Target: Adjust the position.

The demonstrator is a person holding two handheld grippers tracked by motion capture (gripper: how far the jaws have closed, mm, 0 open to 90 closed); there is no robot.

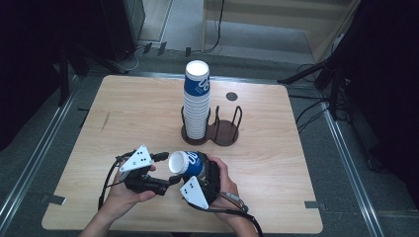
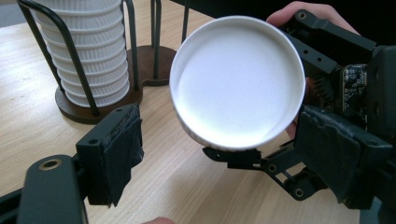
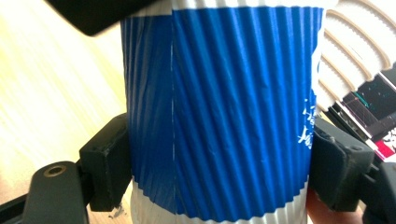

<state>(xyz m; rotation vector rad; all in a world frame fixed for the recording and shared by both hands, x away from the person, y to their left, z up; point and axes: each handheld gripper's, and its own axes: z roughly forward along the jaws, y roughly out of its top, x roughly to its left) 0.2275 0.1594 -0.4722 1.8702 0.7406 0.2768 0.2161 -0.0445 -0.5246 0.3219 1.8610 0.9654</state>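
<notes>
Here, in the high view, the right gripper [image 1: 184, 174] sat at about 6 o'clock on the wooden table [image 1: 276, 163], with the person's right hand [image 1: 225, 185] wrapped around its body. Its jaws pinched a blue ribbed paper cup [image 1: 187, 163], which lay on its side above the tabletop with its white end turned toward 9 o'clock. In the right gripper view the same cup [image 3: 224, 116] stood between the two black pads, one pad pressed against each flank of the blue sleeve, a white band showing at the bottom edge. The left gripper [image 1: 165, 183] lay just beside the cup at its 8 o'clock, held by the left hand [image 1: 123, 197]. In the left gripper view its jaws were spread, one pad at lower left and one at lower right, with the cup's round white end [image 2: 237, 81] facing the camera above and between them; neither pad touched the cup. The right gripper [image 2: 327, 93] appeared in that view at 3 o'clock of the cup, gripping its sides. A tall stack of matching cups [image 1: 196, 98] stood in a dark two-ring wire holder [image 1: 225, 133] near the table's centre, at 12 o'clock from the held cup and well apart from it. The holder's second ring, at 3 o'clock of the stack, held nothing.
</notes>
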